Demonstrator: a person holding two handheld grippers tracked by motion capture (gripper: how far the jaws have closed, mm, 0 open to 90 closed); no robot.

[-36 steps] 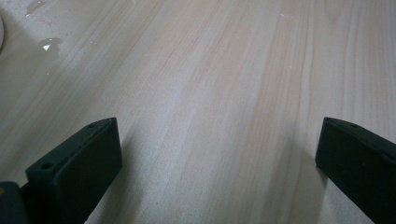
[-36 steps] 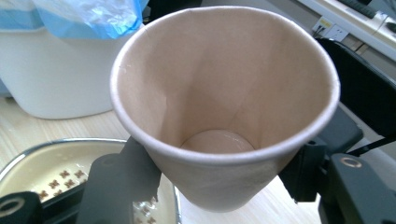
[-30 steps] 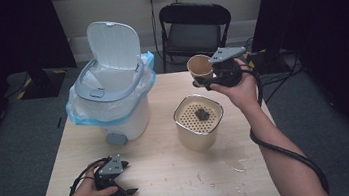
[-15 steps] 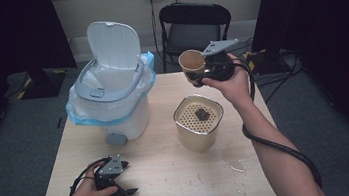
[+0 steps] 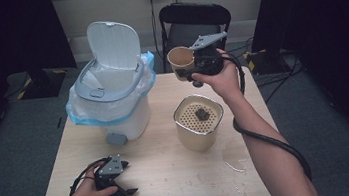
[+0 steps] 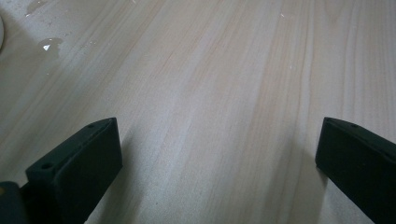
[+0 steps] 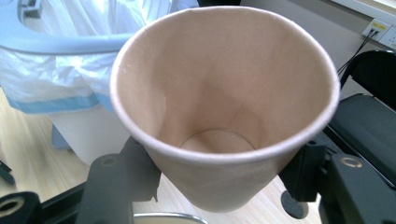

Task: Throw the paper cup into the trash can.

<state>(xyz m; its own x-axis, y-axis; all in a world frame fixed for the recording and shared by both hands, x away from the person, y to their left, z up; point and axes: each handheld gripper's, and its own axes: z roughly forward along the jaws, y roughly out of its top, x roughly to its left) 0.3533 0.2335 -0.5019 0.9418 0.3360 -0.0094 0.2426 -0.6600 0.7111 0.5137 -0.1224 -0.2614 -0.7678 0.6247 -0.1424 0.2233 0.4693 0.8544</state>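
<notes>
1. The right hand-held gripper [image 5: 190, 71] is raised above the far side of the table [image 5: 172, 179], its jaws clamped on the sides of a brown paper cup [image 5: 181, 61].
2. The cup hangs in the air, tipped sideways, between the white bin [image 5: 111, 90] and the chair [image 5: 195, 20], above the strainer pot [image 5: 198, 122].
3. Inside, the cup [image 7: 224, 102] looks empty.
4. The left hand-held gripper [image 5: 123, 191] rests on the table's near edge, jaws spread wide, gripping nothing.
</notes>
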